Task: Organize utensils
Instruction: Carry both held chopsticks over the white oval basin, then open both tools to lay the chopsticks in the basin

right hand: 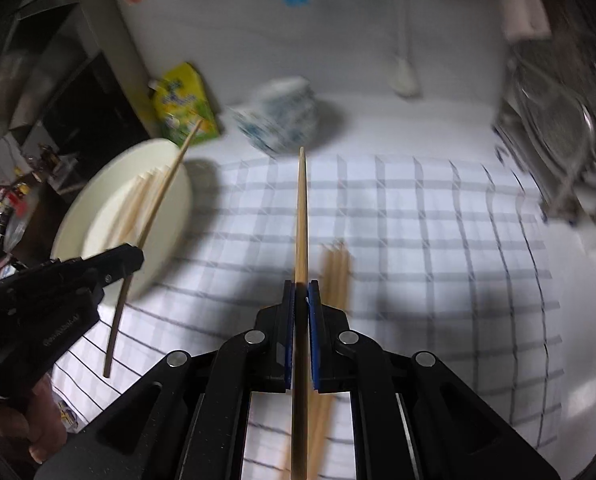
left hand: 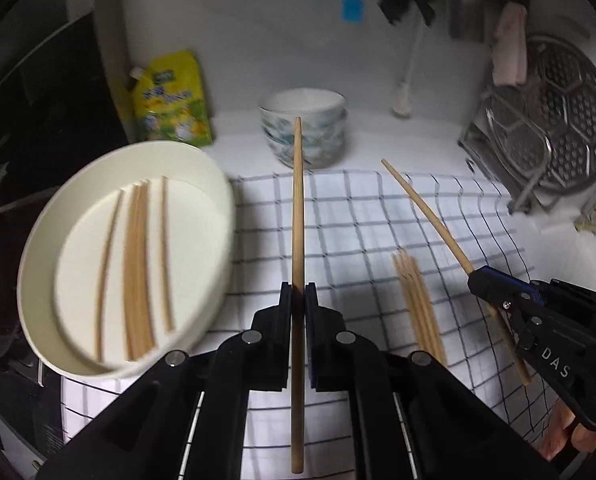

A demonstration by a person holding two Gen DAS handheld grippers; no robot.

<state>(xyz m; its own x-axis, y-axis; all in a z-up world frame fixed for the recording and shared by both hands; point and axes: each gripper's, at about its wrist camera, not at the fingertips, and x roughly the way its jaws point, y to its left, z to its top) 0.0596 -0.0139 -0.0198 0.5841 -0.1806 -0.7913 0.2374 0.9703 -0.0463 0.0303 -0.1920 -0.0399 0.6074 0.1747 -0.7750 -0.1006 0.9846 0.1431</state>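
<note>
Left gripper (left hand: pixel 298 294): jaws closed on one chopstick (left hand: pixel 297 208). The stick's long axis runs in line with the fingers. Its far end points ahead toward the bowls (left hand: pixel 304 128); its near end passes back between the arms of the gripper, toward the camera. The pads clamp it roughly midway along its length, so about half projects beyond the fingertips. It is held clear above the cloth (left hand: pixel 358 216).

Right gripper (right hand: pixel 301 294): jaws closed on a second chopstick (right hand: pixel 302 216). Same arrangement: long axis along the fingers, far end pointing ahead toward the bowls, near end running back under the camera. The blue pads (right hand: pixel 313 320) press it from both sides.

Cross-check from the left wrist view: the right gripper (left hand: pixel 480 280) holds its stick (left hand: pixel 426 208) slanting up and away from the fingertips, with the rear part trailing below the jaws. From the right wrist view, the left gripper (right hand: pixel 132 258) shows the same with its stick (right hand: pixel 166 188), which crosses in front of the dish.

Remaining sticks: a loose bundle (left hand: pixel 418 300) lies on the checked cloth, between the two grippers, long axes roughly parallel to the held sticks. Several more (left hand: pixel 138 264) lie side by side in the white oval dish (left hand: pixel 210 168) on the left, which overlaps the cloth's left edge.

A yellow pouch (left hand: pixel 174 100) stands behind the dish. Both views are motion-blurred.
</note>
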